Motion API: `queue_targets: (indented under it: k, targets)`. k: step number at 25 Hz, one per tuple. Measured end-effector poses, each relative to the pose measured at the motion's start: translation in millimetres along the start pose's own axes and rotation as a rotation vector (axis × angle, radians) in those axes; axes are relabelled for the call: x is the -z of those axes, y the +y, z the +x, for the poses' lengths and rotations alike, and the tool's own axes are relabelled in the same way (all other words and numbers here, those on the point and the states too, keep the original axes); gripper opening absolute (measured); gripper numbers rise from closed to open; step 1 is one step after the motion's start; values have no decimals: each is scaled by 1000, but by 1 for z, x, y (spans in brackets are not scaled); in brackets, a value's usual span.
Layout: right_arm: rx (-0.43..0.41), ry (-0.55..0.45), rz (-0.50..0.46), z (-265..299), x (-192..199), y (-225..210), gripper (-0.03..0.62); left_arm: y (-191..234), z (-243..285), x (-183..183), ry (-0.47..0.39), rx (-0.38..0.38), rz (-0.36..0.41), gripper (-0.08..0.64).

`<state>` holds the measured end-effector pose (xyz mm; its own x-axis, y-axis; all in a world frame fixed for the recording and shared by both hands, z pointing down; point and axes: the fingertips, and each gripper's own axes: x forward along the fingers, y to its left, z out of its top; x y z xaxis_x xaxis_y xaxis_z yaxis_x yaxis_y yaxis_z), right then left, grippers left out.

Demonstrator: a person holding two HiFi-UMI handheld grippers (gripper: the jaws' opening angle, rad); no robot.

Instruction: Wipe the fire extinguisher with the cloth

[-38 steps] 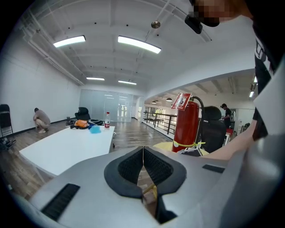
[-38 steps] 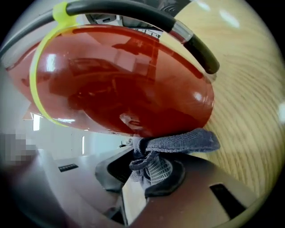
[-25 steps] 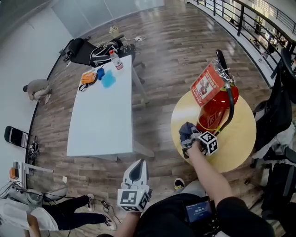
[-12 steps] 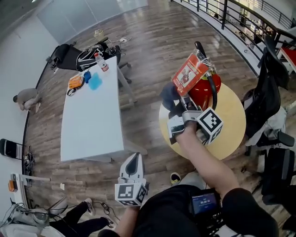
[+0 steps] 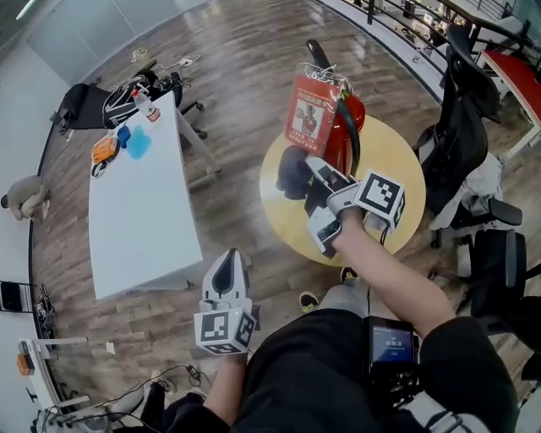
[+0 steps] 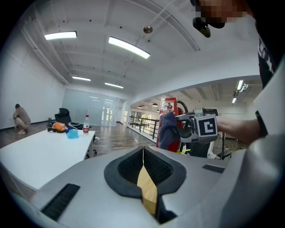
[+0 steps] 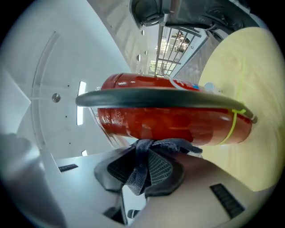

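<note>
A red fire extinguisher (image 5: 345,127) with a black hose (image 5: 351,139) and a red tag (image 5: 310,114) stands on the round wooden table (image 5: 389,161). My right gripper (image 5: 308,179) is shut on a dark grey cloth (image 5: 292,172), which is pressed against the extinguisher's left side. In the right gripper view the cloth (image 7: 144,164) bunches between the jaws right against the red cylinder (image 7: 173,120). My left gripper (image 5: 226,283) hangs low over the floor, shut and holding nothing; in the left gripper view its jaws (image 6: 143,171) meet, with the extinguisher (image 6: 171,122) ahead.
A long white table (image 5: 139,216) stands at the left with a water bottle (image 5: 144,103), a blue item (image 5: 138,145) and an orange item (image 5: 103,150). Black office chairs (image 5: 461,101) stand at the right. A railing (image 5: 406,25) runs along the back. A person (image 5: 24,196) crouches far left.
My right gripper with the cloth has risen from the table top near the extinguisher's base up along its left side. The head view has swung; the left gripper stays low.
</note>
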<state>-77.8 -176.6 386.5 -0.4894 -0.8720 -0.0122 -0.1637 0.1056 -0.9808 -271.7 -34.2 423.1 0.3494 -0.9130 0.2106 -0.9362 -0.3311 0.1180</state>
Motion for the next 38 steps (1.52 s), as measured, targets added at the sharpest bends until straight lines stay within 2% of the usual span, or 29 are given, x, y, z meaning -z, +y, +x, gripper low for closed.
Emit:
queue_targets:
  k: [5,8,13,18,19,21,25,28,35,38]
  targets:
    - [77,77,-134,-35,-12,-24,78,-17,17,1,-4,68,8,23]
    - [110,103,-307,-56,-26,-32,78,-29,31,2,-8,112,4,23]
    - [94,221,-723,-91,-22,-27,78,-60,45,10,-7,165,2,23]
    - [68,246,-1251,-140,-27,-15,78,-105,50,5,-18,218,0,23]
    - [73,253,-1321,-150,-26,-19,78,-114,50,6,-15,227,1,23]
    - [85,281,-1350,-170,-23,-30,78,-132,50,8,-9,239,-4,23]
    - [125,306,-1268,-207,-30,-49,78,-175,48,7,-5,255,-16,23]
    - [131,314,-1249,-230,-36,-52,78,-211,44,8,0,267,-23,23]
    - [94,359,-1367,-267,-48,-53,78,-276,36,16,-11,263,-21,23]
    - [64,368,-1387,-276,-54,-55,78,-294,34,23,-13,248,-21,23]
